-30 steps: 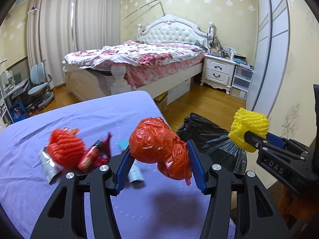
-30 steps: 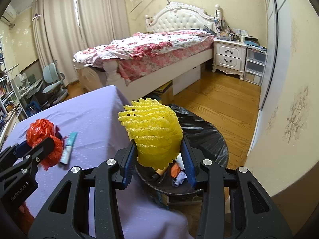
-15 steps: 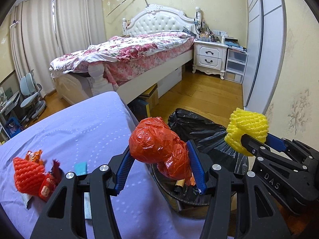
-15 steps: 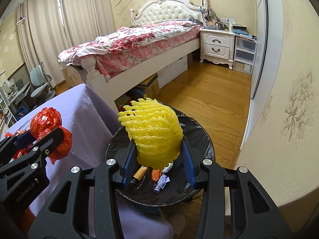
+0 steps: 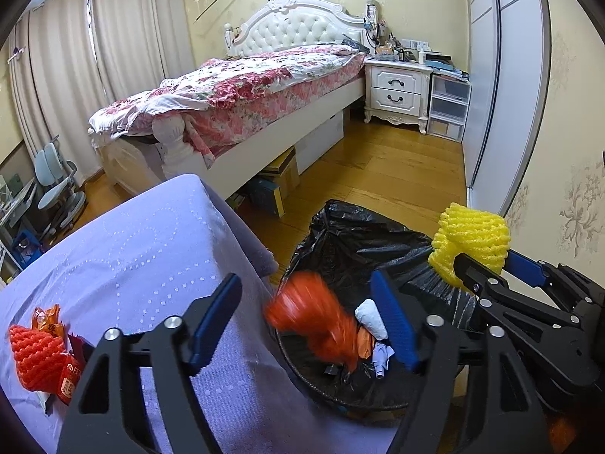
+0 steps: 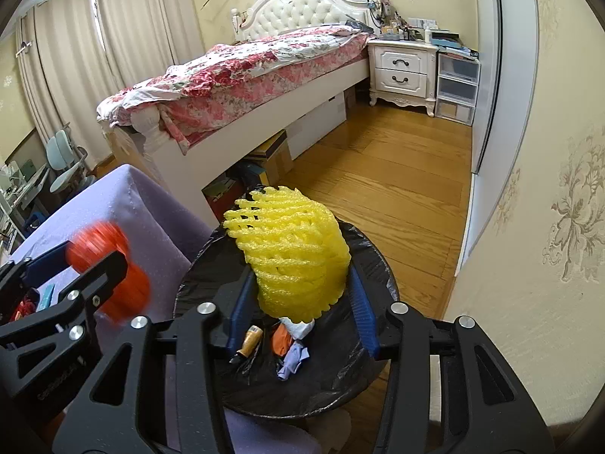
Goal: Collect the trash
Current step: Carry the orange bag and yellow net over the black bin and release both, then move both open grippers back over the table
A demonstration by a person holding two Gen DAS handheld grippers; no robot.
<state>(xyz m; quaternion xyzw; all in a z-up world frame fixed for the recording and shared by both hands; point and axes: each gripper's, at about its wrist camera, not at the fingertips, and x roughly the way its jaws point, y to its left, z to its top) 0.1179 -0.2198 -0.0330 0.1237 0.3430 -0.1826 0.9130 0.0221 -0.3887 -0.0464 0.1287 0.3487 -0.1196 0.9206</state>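
Left gripper (image 5: 306, 325) jaws just spread; blurred red bag (image 5: 317, 321) apparently loose above the bin (image 5: 340, 227). Right gripper (image 6: 298, 295), widening, flanks yellow net (image 6: 291, 257); grip unclear.

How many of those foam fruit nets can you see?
2. A yellow foam net sits between the right gripper fingers above the black trash bag; an orange foam net lies on the purple table. Others may be hidden.

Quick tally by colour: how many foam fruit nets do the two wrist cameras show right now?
Yellow foam net: 1
Orange foam net: 1
Total: 2
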